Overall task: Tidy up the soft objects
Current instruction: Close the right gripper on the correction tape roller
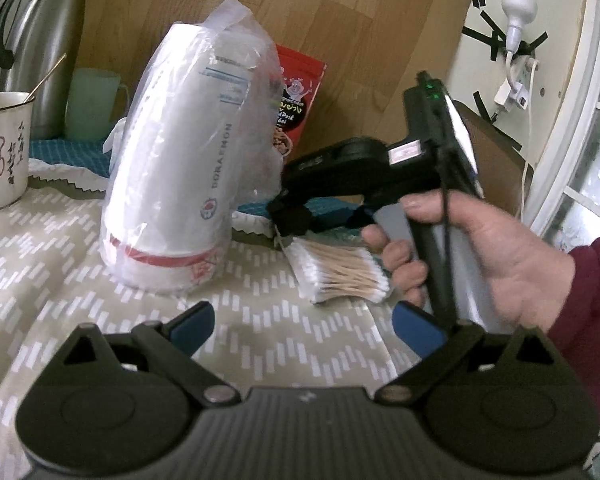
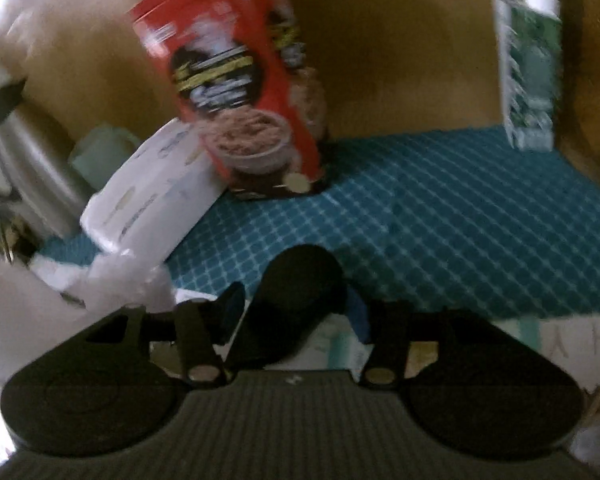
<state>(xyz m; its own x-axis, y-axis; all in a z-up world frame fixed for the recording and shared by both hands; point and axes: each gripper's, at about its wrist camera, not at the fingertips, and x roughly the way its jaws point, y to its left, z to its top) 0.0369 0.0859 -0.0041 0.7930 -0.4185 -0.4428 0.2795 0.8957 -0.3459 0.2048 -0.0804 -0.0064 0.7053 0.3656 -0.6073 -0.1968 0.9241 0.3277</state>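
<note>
While the right gripper (image 2: 296, 308) hangs over the back of the table in a hand (image 1: 480, 248), the step looks like a reach for the pack of cotton swabs (image 1: 340, 276), which lies flat on the patterned cloth (image 1: 60, 280), just right of the bagged stack of paper cups (image 1: 188, 152) and in front of the red snack pouch (image 1: 300, 96). Its sticks run roughly left to right in the left wrist view, tilted a little, with white tips at both ends, so the long axis lies across the view. A good grip would come down from above across the short side, at the middle, with the pads closing gently so the thin wrapper does not buckle or slide. The leaning cups stand close, so a nudge could tip them. A dark rounded shape sits between the right jaws in a blurred view, and I cannot tell whether they clamp anything. The left gripper (image 1: 304, 324) has its jaws wide apart and empty, low over the cloth
</note>
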